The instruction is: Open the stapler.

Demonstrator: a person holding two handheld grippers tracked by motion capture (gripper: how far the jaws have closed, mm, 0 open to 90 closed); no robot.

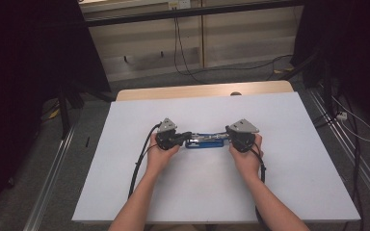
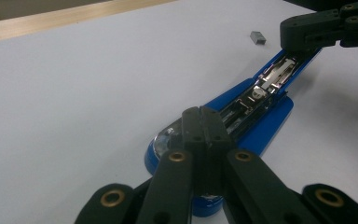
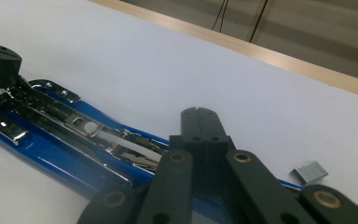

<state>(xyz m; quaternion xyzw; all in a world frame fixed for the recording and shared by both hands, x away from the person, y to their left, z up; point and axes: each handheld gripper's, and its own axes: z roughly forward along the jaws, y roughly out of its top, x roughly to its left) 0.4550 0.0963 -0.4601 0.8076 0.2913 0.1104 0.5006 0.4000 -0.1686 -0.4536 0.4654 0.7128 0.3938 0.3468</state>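
Note:
A blue stapler (image 1: 205, 141) lies opened out flat near the middle of the white table, its chrome magazine (image 2: 265, 81) facing up. My left gripper (image 1: 188, 135) is at its left end, jaws shut together and resting on top of the rounded blue end (image 2: 156, 151). At the stapler's other end my right gripper (image 1: 228, 131) has its jaws shut too, tips over the blue body (image 3: 56, 156). The left gripper view shows the right gripper (image 2: 307, 30) at the far end. A small grey block of staples (image 3: 308, 171) lies on the table just beside the right gripper.
The white table top (image 1: 197, 192) has a wooden strip (image 1: 202, 90) along its far edge. Black cables (image 1: 137, 168) trail from both grippers toward the front edge. Beyond the table are floor cables (image 1: 183, 62), metal rails (image 1: 53, 168) and dark curtains at both sides.

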